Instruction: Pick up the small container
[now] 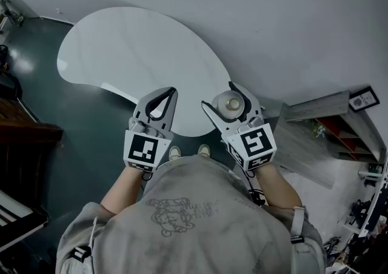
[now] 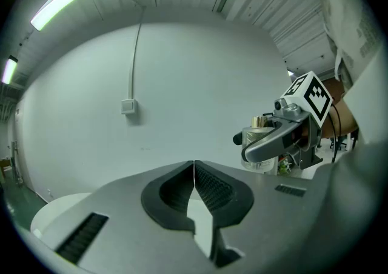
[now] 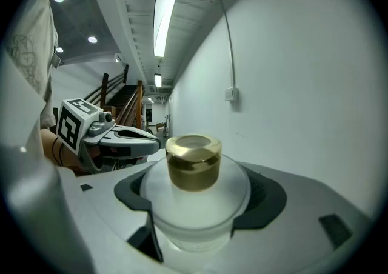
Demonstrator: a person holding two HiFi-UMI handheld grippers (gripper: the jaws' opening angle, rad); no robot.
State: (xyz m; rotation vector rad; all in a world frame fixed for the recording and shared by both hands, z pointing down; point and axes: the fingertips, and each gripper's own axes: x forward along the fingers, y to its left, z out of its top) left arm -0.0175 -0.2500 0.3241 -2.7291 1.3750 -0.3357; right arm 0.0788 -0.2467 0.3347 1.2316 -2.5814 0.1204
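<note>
The small container (image 3: 194, 197) is a frosted white jar with a gold cap (image 3: 193, 162). My right gripper (image 1: 230, 107) is shut on it and holds it upright above the near edge of the white table (image 1: 127, 48). In the head view the small container (image 1: 231, 104) shows between the jaws; in the left gripper view the small container (image 2: 257, 135) shows at the right, partly behind a jaw. My left gripper (image 1: 162, 104) is shut with nothing in it, its pads (image 2: 209, 185) touching, raised beside the right one.
The white kidney-shaped table stands on a dark green floor (image 1: 79, 121). A shelf unit (image 1: 327, 127) with small items is at the right. A white wall with a switch box (image 2: 128, 106) lies ahead. The person's grey shirt (image 1: 194, 218) fills the bottom.
</note>
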